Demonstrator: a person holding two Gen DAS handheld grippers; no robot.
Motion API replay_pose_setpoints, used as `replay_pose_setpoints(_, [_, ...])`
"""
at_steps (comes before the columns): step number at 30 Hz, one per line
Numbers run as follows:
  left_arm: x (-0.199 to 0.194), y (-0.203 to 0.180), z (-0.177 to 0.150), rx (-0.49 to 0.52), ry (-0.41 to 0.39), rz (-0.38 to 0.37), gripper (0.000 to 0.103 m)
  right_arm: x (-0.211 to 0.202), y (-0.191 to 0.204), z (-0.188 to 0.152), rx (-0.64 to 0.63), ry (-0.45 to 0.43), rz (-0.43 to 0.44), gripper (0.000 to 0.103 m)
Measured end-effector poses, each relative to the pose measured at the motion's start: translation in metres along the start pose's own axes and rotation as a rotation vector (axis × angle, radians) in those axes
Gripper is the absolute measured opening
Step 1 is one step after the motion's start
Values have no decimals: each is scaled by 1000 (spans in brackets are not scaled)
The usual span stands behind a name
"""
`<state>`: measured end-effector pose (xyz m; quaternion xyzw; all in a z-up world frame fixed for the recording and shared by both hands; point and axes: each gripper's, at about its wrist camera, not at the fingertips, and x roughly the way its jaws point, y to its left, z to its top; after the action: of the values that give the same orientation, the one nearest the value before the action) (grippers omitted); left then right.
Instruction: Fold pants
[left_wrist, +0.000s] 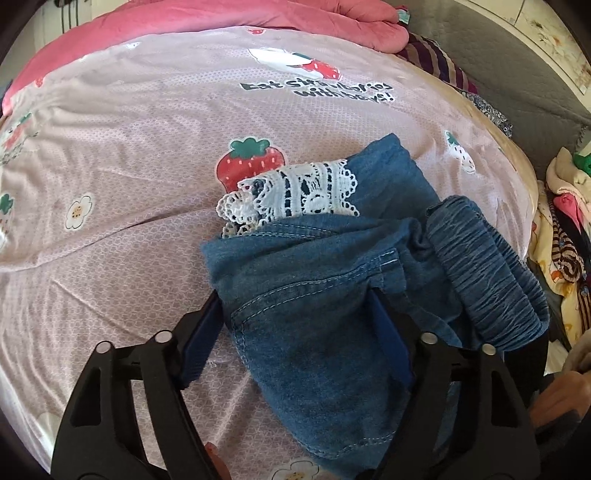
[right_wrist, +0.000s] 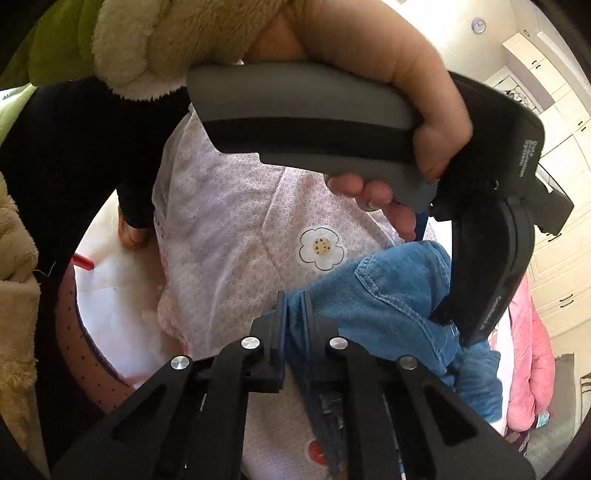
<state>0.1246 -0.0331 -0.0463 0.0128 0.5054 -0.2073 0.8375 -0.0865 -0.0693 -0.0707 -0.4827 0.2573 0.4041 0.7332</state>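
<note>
Surface: a bed covered by a pale pink sheet (left_wrist: 122, 155) printed with strawberries and white flowers. Legible print on the sheet, upper centre of the left wrist view: "Eat Strawberries with bears!", beside a white cartoon figure holding a strawberry.

Task item: small blue denim pants (left_wrist: 317, 280) with a white lace trim (left_wrist: 295, 192) and a gathered elastic waistband (left_wrist: 487, 266). They lie bunched on the sheet, right of centre, the lace end farther from the camera and the waistband to the right.

Left gripper (left_wrist: 295, 295): fingers spread, one on each side of a denim fold near a stitched seam. Whether the pads press the cloth cannot be told.

Right gripper (right_wrist: 294, 295): fingers pressed together, pinching a thin edge of the denim, which bunches to the right of the tips.

The right wrist view also shows a hand (right_wrist: 388, 74) wrapped round the grey handle (right_wrist: 306, 114) of the other gripper, above the pants. Small white lettering on that gripper's black housing is too small to read.

Surroundings: a pink quilt (left_wrist: 295, 18) at the far edge of the bed; mixed clothing (left_wrist: 561, 240) piled at the right.
</note>
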Motion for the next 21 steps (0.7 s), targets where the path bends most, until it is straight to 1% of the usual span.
replay_pose_setpoints(3, [2, 1, 1, -8, 3, -5, 68, -7, -6, -5, 52, -20, 28, 5])
replay_pose_setpoints(4, [2, 1, 1, -11, 3, -7, 68, -9, -7, -8, 67, -21, 44, 3])
replay_pose_setpoints(8, [3, 2, 1, -17, 2, -10, 68, -15, -4, -13, 99, -27, 61, 1])
replay_pose_setpoints(9, [3, 2, 1, -16, 1, -8, 69, -16, -5, -14, 111, -31, 79, 0])
replay_pose_setpoints(10, [3, 2, 1, -18, -2, -4, 69, -16, -4, -17, 126, -30, 115, 0])
replay_pose_setpoints(12, [3, 2, 2, -25, -3, -5, 69, -18, 0, -19, 129, -32, 112, 0])
replay_pose_setpoints(14, [2, 1, 1, -26, -10, -1, 69, -24, 0, -23, 165, -62, 135, 0])
replay_pose_setpoints(17, [1, 1, 0, -29, -20, 1, 69, -38, -11, -27, 283, -121, 154, 0])
replay_pose_setpoints(19, [0, 2, -1, -39, -26, -2, 69, -47, -19, -29, 349, -157, 156, 0])
replay_pose_setpoints(21, [-3, 2, -3, -43, -34, -1, 69, -54, -24, -30, 380, -177, 148, 0])
